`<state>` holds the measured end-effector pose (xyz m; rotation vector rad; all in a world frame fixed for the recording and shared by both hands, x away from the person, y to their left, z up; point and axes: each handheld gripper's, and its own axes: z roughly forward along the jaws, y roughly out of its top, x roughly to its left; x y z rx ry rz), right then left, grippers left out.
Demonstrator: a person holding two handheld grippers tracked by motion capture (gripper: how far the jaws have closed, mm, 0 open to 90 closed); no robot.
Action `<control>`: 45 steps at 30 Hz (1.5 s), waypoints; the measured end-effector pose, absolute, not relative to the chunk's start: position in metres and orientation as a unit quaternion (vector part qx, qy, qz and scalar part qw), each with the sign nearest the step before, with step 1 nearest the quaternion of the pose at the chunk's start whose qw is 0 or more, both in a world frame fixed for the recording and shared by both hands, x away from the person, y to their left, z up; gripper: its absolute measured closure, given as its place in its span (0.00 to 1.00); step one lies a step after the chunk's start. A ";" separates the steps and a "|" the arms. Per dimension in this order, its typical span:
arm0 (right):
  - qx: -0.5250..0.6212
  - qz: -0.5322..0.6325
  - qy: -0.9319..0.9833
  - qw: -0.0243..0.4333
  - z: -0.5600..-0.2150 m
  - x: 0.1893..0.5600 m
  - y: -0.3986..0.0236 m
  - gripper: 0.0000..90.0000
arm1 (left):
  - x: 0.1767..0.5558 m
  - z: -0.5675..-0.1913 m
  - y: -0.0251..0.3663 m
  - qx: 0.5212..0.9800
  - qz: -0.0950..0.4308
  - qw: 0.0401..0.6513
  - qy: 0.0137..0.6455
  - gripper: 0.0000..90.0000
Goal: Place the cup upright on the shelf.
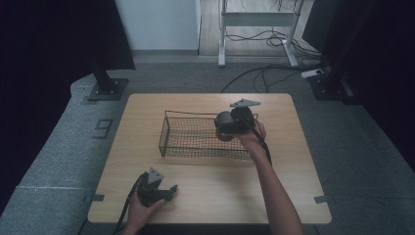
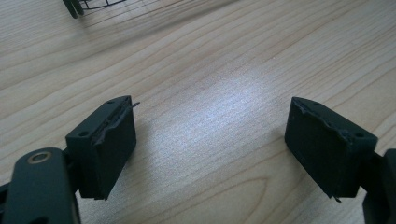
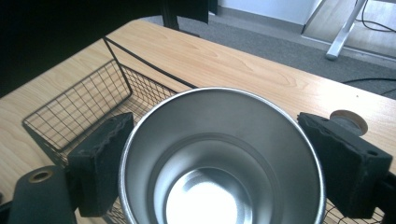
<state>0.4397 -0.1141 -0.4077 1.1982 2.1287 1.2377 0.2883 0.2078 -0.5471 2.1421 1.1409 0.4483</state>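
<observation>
A black wire basket stands in the middle of the wooden table. My right gripper hovers over the basket's right end, shut on an upright steel cup. In the right gripper view the jaws press on both sides of the empty cup, with the basket below and to the left. My left gripper rests on the table near the front left edge. In the left gripper view it stands open over bare wood, with a corner of the basket far off.
A small round tan disc lies beyond the right jaw. Black stand bases sit on the grey carpet behind the table's left and right corners. Cables trail across the floor under a white desk frame.
</observation>
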 end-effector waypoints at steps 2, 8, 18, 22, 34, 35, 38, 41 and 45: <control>0.432 0.439 0.762 0.200 -0.412 0.443 -0.113 0.15 | 0.288 -0.547 0.208 0.819 0.171 0.330 0.436 0.18; 0.446 0.430 0.760 0.197 -0.426 0.451 -0.114 0.15 | 0.288 -0.547 0.208 0.820 0.171 0.330 0.436 0.18; 0.459 0.408 0.765 0.195 -0.442 0.459 -0.113 0.15 | 0.288 -0.547 0.208 0.820 0.171 0.330 0.436 0.18; 0.458 0.403 0.769 0.192 -0.444 0.460 -0.111 0.15 | 0.288 -0.547 0.208 0.820 0.171 0.330 0.436 0.18; 0.462 0.390 0.775 0.182 -0.461 0.462 -0.107 0.15 | 0.288 -0.547 0.208 0.819 0.171 0.331 0.436 0.18; 0.462 0.390 0.775 0.182 -0.461 0.462 -0.107 0.15 | 0.288 -0.547 0.208 0.819 0.171 0.331 0.436 0.18; 0.462 0.385 0.780 0.177 -0.463 0.462 -0.105 0.15 | 0.288 -0.547 0.208 0.819 0.171 0.331 0.437 0.18; 0.459 0.382 0.783 0.175 -0.464 0.461 -0.104 0.15 | 0.288 -0.547 0.208 0.819 0.171 0.331 0.436 0.18; 0.458 0.366 0.791 0.174 -0.468 0.462 -0.100 0.15 | 0.288 -0.547 0.208 0.819 0.171 0.331 0.436 0.18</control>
